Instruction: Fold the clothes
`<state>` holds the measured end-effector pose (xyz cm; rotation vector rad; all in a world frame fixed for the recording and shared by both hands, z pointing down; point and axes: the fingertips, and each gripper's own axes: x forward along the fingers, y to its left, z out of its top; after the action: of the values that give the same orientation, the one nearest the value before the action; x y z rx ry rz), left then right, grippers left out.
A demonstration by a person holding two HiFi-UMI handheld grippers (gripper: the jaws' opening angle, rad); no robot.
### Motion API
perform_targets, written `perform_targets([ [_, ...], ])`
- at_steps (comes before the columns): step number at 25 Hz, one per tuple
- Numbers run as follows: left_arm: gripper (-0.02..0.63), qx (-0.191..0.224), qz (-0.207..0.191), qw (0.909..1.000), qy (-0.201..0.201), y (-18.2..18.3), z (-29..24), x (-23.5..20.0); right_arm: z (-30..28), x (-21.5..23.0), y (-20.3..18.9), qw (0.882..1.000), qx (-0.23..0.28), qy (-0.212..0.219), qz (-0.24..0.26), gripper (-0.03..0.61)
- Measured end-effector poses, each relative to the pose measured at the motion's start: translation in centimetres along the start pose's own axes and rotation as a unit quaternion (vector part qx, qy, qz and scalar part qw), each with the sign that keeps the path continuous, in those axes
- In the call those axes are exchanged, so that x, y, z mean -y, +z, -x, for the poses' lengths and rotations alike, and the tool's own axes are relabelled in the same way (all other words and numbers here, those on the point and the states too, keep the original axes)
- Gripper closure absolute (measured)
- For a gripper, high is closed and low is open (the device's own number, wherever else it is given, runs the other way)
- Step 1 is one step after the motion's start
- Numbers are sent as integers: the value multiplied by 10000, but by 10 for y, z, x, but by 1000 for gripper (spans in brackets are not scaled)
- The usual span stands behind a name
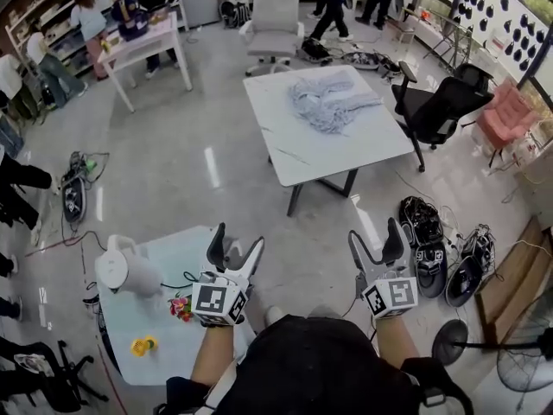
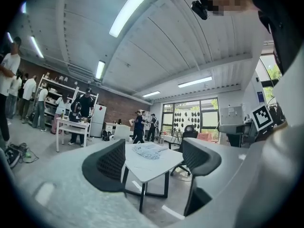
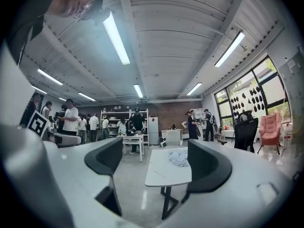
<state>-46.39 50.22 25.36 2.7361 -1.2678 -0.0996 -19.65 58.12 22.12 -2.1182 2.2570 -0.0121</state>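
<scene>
Left claw [image 1: 238, 239] and right claw [image 1: 375, 232] are gaping wide, gripping nothing; well ahead of both, clothes [image 1: 328, 100] are lying crumpled on the worktop [image 1: 294, 158], folding apparently not yet begun.

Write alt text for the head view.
The left gripper and right gripper, both open and empty, point across a grey floor toward a white table holding a crumpled pale garment. A black office chair stands at the table's right; a white kettle sits on a low table beside the left gripper.
</scene>
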Motion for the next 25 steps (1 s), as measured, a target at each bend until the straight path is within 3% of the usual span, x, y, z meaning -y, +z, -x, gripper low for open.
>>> perform_targets([
  [10, 210, -89, 31, 10000, 26, -3, -45, -7, -18, 24, -15, 9997, -93, -79, -196, 173],
  [15, 210, -81, -146, 9998, 114, 8, -92, -6, -60, 72, -25, 9994, -159, -138, -260, 173],
  [20, 210, 38, -333, 9994, 109, 21, -155, -5, -107, 118, -16, 9995, 137, -107, -261, 175],
  [25, 210, -126, -371, 9992, -81, 15, -210, 14, -132, 160, -11, 9977, 223, -91, -631, 181],
])
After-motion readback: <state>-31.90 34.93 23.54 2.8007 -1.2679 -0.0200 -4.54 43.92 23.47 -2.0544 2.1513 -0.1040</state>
